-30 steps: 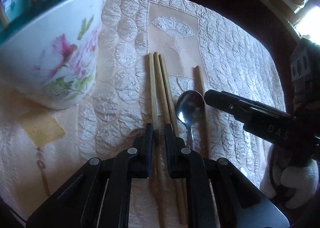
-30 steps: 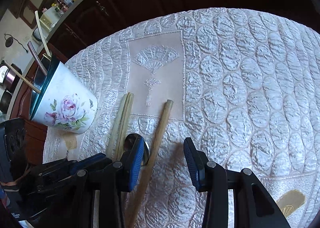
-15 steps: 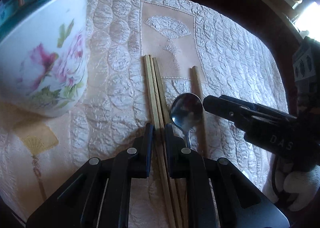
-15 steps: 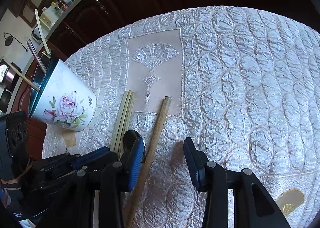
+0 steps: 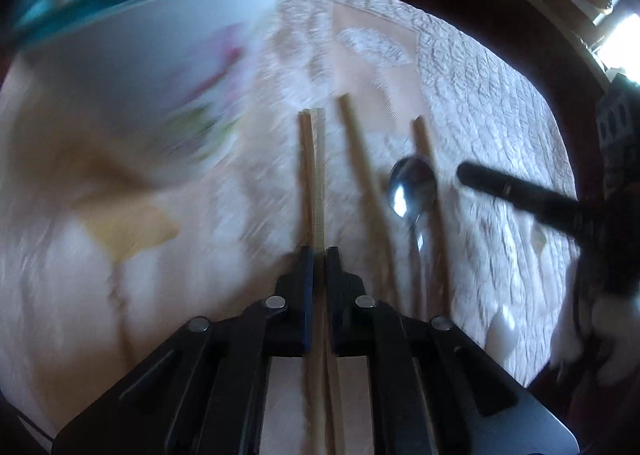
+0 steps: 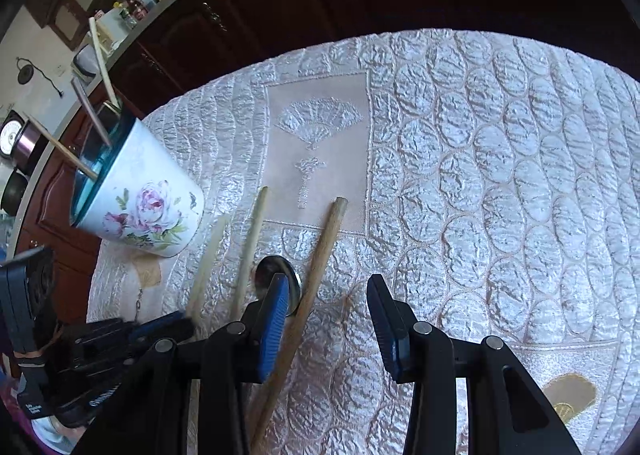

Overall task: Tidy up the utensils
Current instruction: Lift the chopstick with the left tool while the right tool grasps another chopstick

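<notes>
pinching a pair of pale chopsticks [image 5: 313, 175], the left gripper [image 5: 316, 255] has its jaws drawn narrow around them; the sticks run straight out ahead between the fingers and back under the gripper body. they are held near mid-length, a sensible hold for tipping them into the floral cup [image 6: 144, 199], which stands on the quilted cloth [image 6: 500, 159] covering the bench.

the cup already holds several utensil handles, leaning out over its teal rim [image 6: 94, 159]. it looks like the collecting place for the task.

the right gripper [image 6: 328, 303] hangs with jaws wide and nothing between them, low over the cloth. its left finger sits just over the spoon [image 6: 276, 269], and a thick wooden chopstick [image 6: 316, 275] slants up between the fingers. a thinner stick [image 6: 250, 251] lies just left of the spoon. judging by this, the right side is waiting, or lining up on the spoon or the thick stick.

hard to read: the left wrist view is smeared by motion, so the cup there is a blur of white and pink. whether the held pair is clear of the cloth i cannot say for sure, probably just lifted. the spoon's handle is hidden behind the right gripper's finger, and the near ends of all loose sticks pass out of sight beneath the grippers.
</notes>
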`<state>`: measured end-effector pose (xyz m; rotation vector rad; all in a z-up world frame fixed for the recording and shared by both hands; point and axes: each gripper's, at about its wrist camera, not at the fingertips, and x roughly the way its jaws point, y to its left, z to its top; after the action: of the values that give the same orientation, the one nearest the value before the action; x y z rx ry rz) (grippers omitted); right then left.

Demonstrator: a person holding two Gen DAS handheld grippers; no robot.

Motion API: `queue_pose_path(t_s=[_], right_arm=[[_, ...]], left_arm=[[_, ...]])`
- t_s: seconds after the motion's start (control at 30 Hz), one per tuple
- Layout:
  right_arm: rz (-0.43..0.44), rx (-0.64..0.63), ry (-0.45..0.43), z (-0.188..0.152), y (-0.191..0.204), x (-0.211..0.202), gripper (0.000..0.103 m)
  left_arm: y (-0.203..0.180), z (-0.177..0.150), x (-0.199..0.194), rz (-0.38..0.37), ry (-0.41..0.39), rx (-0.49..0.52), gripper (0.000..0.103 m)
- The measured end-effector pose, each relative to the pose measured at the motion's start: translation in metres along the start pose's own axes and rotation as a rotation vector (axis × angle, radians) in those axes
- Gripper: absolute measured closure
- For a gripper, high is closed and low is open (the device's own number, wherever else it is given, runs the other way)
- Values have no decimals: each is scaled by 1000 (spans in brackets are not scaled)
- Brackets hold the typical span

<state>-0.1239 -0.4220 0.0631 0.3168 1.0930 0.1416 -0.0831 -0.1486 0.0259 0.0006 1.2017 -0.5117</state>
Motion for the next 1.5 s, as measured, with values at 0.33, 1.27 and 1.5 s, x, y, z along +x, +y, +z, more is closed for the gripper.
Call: queue_pose_path(t_s=[0.33, 1.27, 1.5], right_arm=[[-12, 22, 15, -6, -3, 6, 63], [25, -26, -15, 26, -6, 9, 92], [91, -43, -127, 21, 2, -55, 94]], left_arm=[[47, -32, -41, 19, -1, -55, 99], [9, 29, 0, 145, -54, 97, 99], [21, 24, -72, -1, -173, 53, 99]])
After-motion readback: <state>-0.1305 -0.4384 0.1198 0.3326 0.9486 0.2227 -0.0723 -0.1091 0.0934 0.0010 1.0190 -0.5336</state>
